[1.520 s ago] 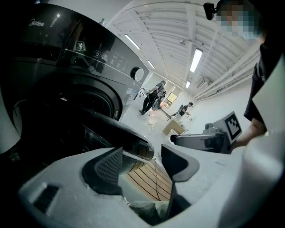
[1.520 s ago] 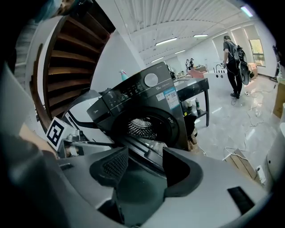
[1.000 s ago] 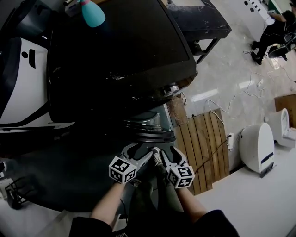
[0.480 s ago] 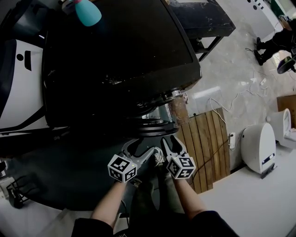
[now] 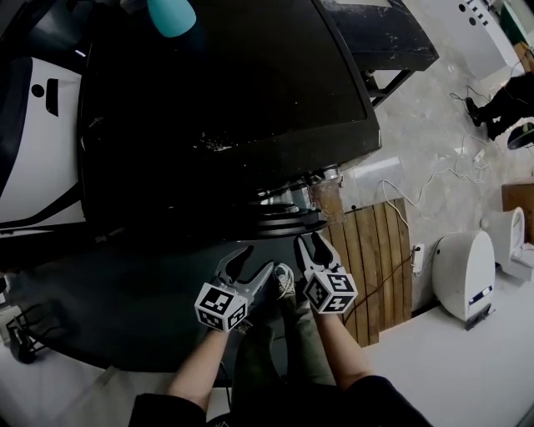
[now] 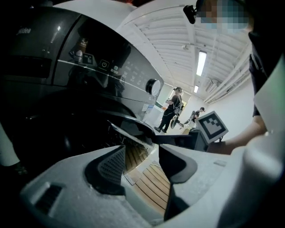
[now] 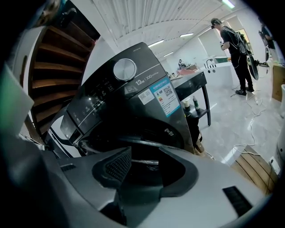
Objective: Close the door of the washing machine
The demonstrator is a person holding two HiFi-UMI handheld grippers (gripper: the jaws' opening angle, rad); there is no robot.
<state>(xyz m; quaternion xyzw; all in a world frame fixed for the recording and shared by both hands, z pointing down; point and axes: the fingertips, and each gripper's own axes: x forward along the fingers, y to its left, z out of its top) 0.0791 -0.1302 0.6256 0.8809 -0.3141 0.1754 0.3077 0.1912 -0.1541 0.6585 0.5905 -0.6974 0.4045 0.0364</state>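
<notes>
Dark front-loading washing machine (image 5: 225,100) as landmark, its flat top filling the upper head view, a teal bottle (image 5: 171,15) standing at the far edge of that top. Round door (image 5: 279,221) at the machine's front, just below the near edge of the top, not flush but standing out from the front, seen almost edge-on, its width lying along the front and its face turned out toward the grippers; drum behind it too dark for any contents to be told. Left gripper (image 5: 256,260) and right gripper (image 5: 309,242) side by side just in front of the door, the right one nearer to it, both pointing at the machine; jaws of each moderately apart after closing a little just now, nothing between the pads; contact of the right tips with the door not discernible. On the machine's sloped control panel: a round knob (image 7: 124,69), "12kg" printed beside it, and a blue-edged sticker (image 7: 161,95) with a QR code, small print illegible. Slatted wooden platform (image 5: 371,258) on the floor to the machine's right; black table (image 7: 191,82) beyond the machine, small bottles on its lower shelf
</notes>
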